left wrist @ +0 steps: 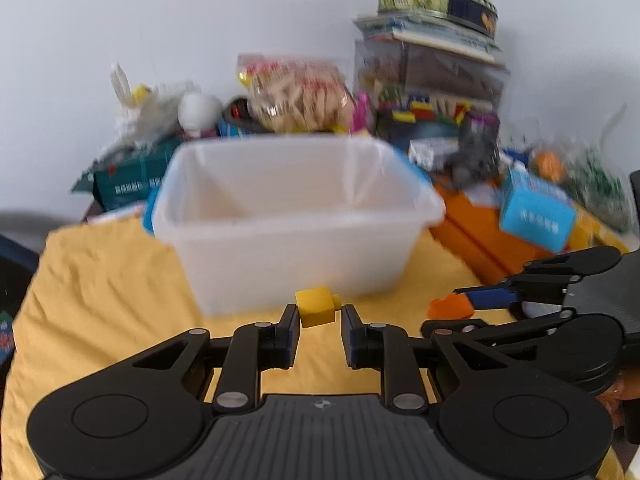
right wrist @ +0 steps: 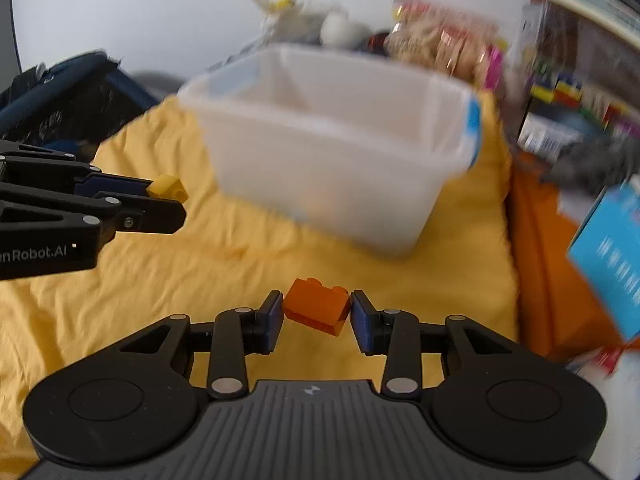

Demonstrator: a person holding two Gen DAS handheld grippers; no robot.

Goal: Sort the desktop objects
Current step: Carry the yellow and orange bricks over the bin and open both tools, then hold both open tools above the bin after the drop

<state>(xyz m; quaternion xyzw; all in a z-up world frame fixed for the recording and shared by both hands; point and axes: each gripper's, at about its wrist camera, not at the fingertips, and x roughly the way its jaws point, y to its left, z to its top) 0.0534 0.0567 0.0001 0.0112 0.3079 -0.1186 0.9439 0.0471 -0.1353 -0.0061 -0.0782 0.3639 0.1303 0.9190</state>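
My left gripper (left wrist: 320,314) is shut on a small yellow brick (left wrist: 316,306), held above the yellow cloth (left wrist: 112,288) just in front of the translucent white bin (left wrist: 288,216). My right gripper (right wrist: 317,312) is shut on an orange brick (right wrist: 318,306), also held above the cloth before the bin (right wrist: 332,152). The right gripper with the orange brick (left wrist: 450,306) shows at the right of the left wrist view. The left gripper with the yellow brick (right wrist: 168,186) shows at the left of the right wrist view. The bin looks empty.
Behind the bin lie a snack bag (left wrist: 296,96), a white plush toy (left wrist: 156,108), a green box (left wrist: 128,176) and stacked boxes topped by a round tin (left wrist: 436,0). Orange boxes (left wrist: 480,236) and a blue carton (left wrist: 536,212) sit at the right. A dark bag (right wrist: 60,96) lies left.
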